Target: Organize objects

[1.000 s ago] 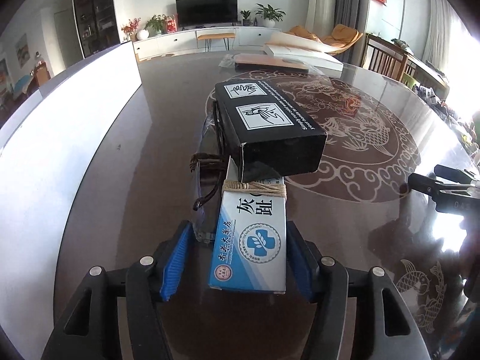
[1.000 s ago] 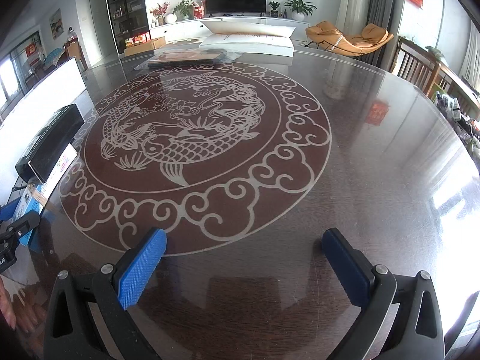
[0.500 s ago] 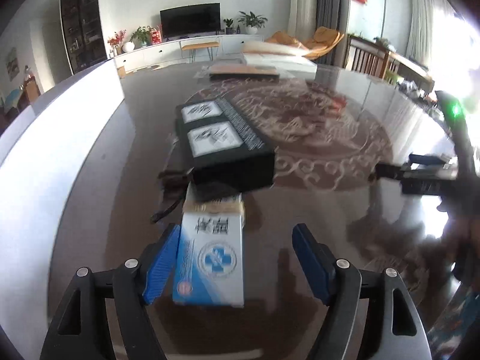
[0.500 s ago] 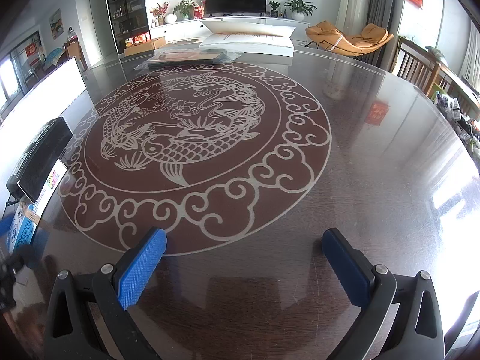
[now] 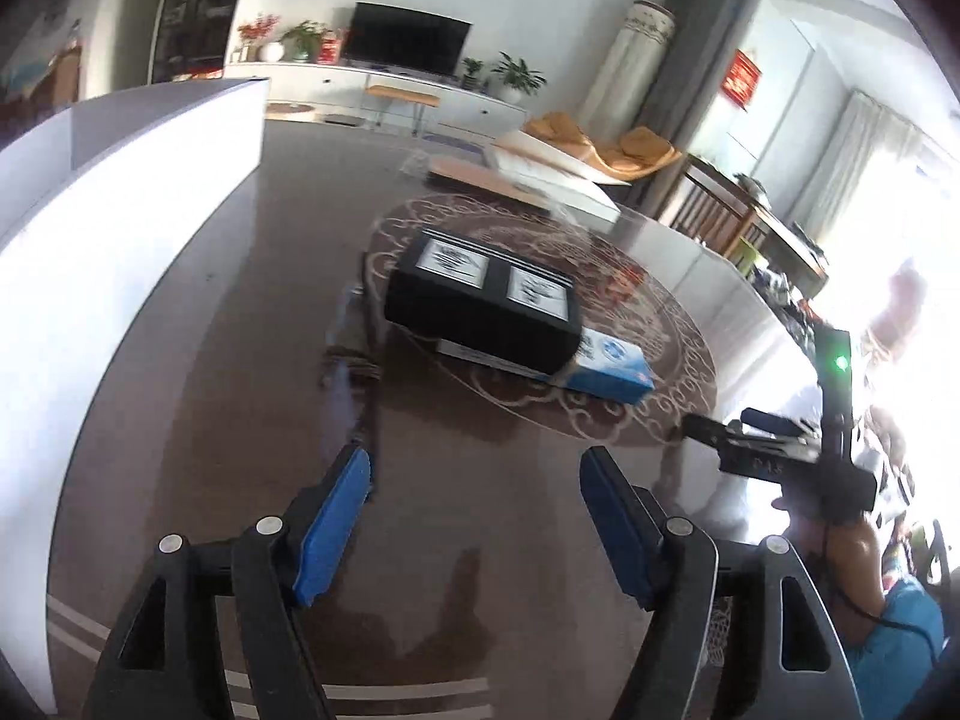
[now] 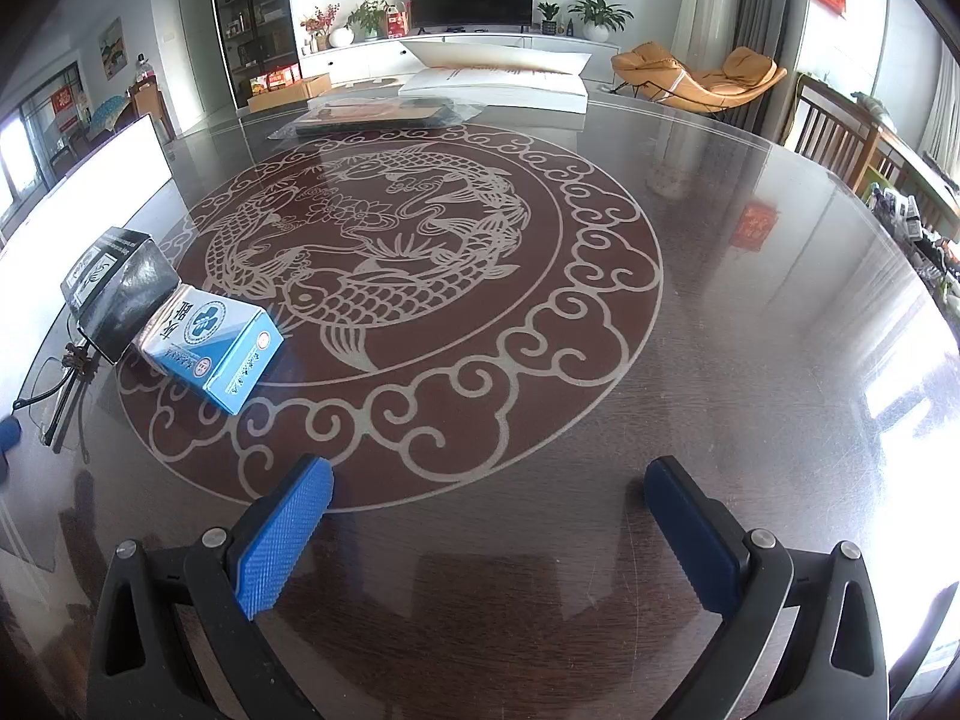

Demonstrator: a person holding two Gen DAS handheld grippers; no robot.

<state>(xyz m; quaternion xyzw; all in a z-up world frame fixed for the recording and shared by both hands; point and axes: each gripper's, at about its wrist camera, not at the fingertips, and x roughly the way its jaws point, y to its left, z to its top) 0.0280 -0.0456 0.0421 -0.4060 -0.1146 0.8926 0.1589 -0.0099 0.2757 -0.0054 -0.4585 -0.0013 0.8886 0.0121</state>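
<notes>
Now the left claw (image 5: 477, 516) gapes wide, holding nothing; ahead of it and a little to its right the blue-and-white box (image 5: 609, 363) lies on the dark table (image 5: 198, 360), one end tucked under the black box (image 5: 480, 300). Glasses (image 6: 57, 387) lie just left of both. Equally wide and empty, the right claw (image 6: 486, 531) has the boxes far forward-left

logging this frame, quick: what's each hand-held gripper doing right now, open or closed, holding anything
Left hand-held gripper: open, holding nothing; the blue and white box lies on the table ahead.
Right hand-held gripper: open, holding nothing.
</notes>
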